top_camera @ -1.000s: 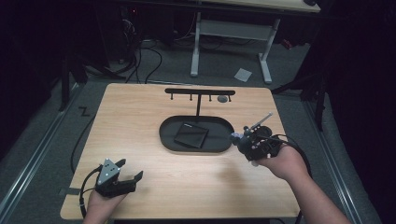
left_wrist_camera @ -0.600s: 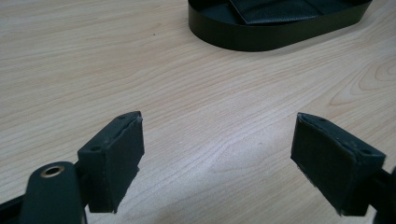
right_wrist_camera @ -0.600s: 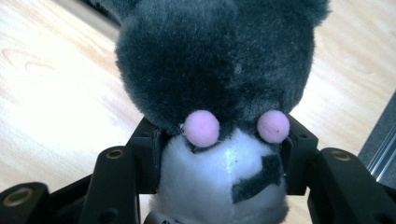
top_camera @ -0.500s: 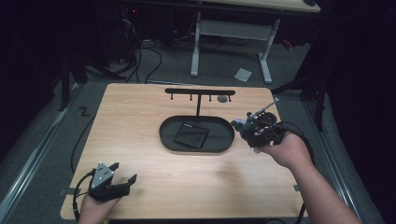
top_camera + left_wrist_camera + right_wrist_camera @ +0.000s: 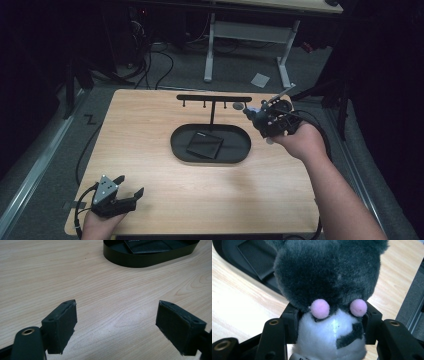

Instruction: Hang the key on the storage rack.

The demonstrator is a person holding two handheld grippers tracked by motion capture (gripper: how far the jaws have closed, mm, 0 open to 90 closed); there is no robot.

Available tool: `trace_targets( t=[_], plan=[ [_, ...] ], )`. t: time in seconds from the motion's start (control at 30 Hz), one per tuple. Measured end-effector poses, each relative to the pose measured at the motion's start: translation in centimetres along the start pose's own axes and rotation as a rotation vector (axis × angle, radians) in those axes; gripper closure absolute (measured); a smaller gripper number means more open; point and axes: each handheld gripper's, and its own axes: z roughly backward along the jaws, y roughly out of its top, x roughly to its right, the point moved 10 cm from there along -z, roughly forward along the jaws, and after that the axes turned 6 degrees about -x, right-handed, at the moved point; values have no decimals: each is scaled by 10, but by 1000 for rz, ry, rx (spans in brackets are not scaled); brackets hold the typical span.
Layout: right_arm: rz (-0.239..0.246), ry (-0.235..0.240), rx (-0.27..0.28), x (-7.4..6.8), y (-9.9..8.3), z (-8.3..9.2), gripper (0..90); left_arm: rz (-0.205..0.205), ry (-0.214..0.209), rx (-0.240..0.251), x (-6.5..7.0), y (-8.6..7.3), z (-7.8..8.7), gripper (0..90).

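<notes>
A wooden table point(image 5: 150, 130) carries a black oval tray point(image 5: 180, 150).

My fingers point(image 5: 372, 326) are matt black plastic; the toy point(image 5: 329, 287) is fluffy plush; the table point(image 5: 75, 277) is smooth wood.

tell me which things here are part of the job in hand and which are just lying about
In the job:
- plush toy, grey and white, clamped in the right gripper
- black hook rack, close by it

Lying about:
- black oval tray
- flat black pouch in the tray
- left gripper, open, nothing between its pads
</notes>
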Motion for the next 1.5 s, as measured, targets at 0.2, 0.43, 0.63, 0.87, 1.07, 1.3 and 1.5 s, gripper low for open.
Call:
trace_targets(
  t=[0.2,0.43,0.63,0.87,1.07,1.3,1.5],
  plan=[
    [-3,-5,5,-1,13,-2,464,0,-5,3,0,1,0,175],
    [6,-14,-29,-3,11,-18,464,1,-8,2,0,0,0,175],
    [2,-15,-48,-3,7,-30,464,-3,-10,-1,2,0,-1,175],
    [-17,-28,-57,1,7,-38,464,-3,-12,-3,2,0,-1,175],
    [-34,-36,-64,6,6,-44,464,-3,-14,-2,2,0,-1,175],
    [-53,-48,-66,11,11,-64,463,-4,-16,-2,3,0,-1,175],
    [-76,-51,-65,12,15,-74,457,-4,-19,0,3,0,-1,175]
  ],
)
